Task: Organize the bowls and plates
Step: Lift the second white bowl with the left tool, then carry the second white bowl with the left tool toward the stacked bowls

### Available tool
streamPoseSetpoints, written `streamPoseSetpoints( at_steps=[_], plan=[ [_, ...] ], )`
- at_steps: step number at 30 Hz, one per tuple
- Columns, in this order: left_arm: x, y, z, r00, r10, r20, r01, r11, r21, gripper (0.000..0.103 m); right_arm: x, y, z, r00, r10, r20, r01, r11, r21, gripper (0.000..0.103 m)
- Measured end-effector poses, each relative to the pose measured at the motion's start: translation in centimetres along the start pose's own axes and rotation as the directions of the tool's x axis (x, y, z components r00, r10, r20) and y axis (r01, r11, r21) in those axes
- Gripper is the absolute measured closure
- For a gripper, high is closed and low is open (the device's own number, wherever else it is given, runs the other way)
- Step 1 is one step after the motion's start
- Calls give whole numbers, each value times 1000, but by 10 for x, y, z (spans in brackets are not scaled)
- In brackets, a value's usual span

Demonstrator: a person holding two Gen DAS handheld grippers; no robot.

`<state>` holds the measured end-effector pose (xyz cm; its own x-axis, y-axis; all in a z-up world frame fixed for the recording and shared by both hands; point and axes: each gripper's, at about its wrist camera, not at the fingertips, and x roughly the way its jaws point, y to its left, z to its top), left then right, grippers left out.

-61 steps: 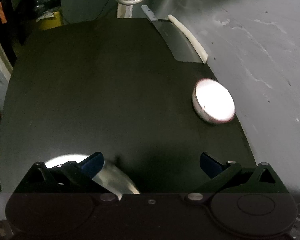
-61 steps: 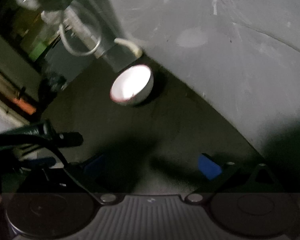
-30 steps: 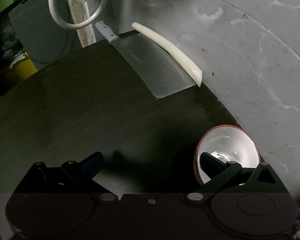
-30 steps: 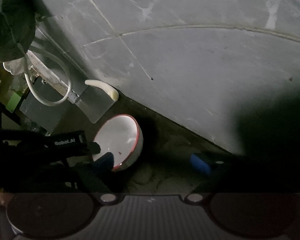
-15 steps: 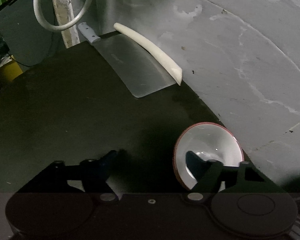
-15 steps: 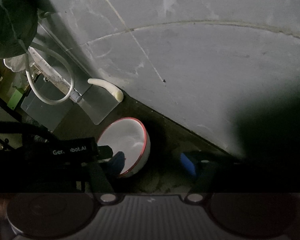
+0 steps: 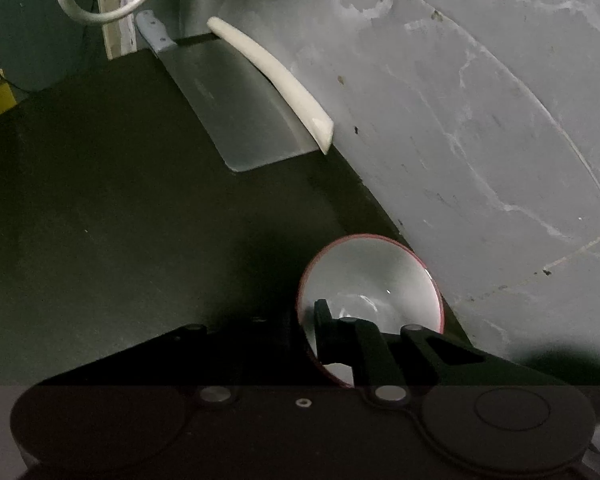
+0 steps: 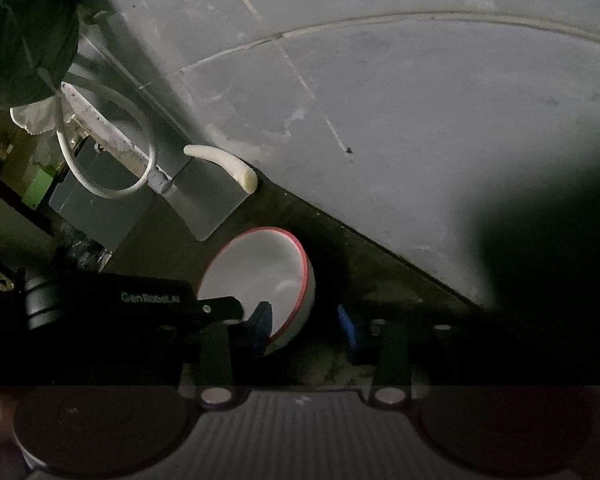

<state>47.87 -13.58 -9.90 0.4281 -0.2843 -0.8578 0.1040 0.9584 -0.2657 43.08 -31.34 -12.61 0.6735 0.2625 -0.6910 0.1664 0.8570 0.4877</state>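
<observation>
A white bowl with a red rim (image 7: 374, 280) stands on the dark counter (image 7: 120, 220), close to the grey wall. My left gripper (image 7: 302, 316) is shut on the bowl's left rim, one finger (image 7: 324, 320) inside and the other outside in shadow. In the right wrist view the same bowl (image 8: 260, 268) sits just ahead. My right gripper (image 8: 304, 328) straddles its near wall. The left blue pad (image 8: 262, 324) is inside, and the right blue pad (image 8: 346, 332) stays a little clear of the outside. The left tool's black body (image 8: 148, 298) reaches in from the left.
A steel cleaver (image 7: 236, 108) lies flat at the back of the counter. A curved white stick (image 7: 276, 76) rests beside it against the grey wall (image 7: 480, 120). A white hose loop (image 7: 100, 12) hangs behind the cleaver. Yellow and green clutter sits far left.
Both grippers came up to the bowl from farther back. The left fingers closed onto its rim. The right fingers narrowed from wide open to a small gap around the near wall.
</observation>
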Motion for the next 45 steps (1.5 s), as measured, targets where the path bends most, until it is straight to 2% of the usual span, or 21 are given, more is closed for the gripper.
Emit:
streamPoseSetpoints(
  at_steps=[5, 11, 16, 31, 45],
  plan=[
    [-1, 0, -1, 1000, 0, 6, 0, 1000, -14, 92, 5, -3, 3, 999, 37, -17, -37, 999, 16, 74],
    [-4, 3, -6, 1000, -6, 10, 7, 999, -38, 94, 7, 1, 3, 1000, 23, -19, -23, 1000, -3, 81],
    [-12, 2, -14, 1000, -4, 27, 5, 999, -51, 95, 0, 2, 0, 999, 29, -25, -29, 999, -21, 83],
    [-55, -9, -33, 993, -10, 113, 19, 997, -71, 95, -44, 8, -6, 997, 75, 25, -74, 995, -60, 83],
    [-99, -16, -73, 984, -19, 178, 39, 993, -110, 94, -89, 11, -24, 993, 106, 41, -101, 989, -106, 83]
  ],
)
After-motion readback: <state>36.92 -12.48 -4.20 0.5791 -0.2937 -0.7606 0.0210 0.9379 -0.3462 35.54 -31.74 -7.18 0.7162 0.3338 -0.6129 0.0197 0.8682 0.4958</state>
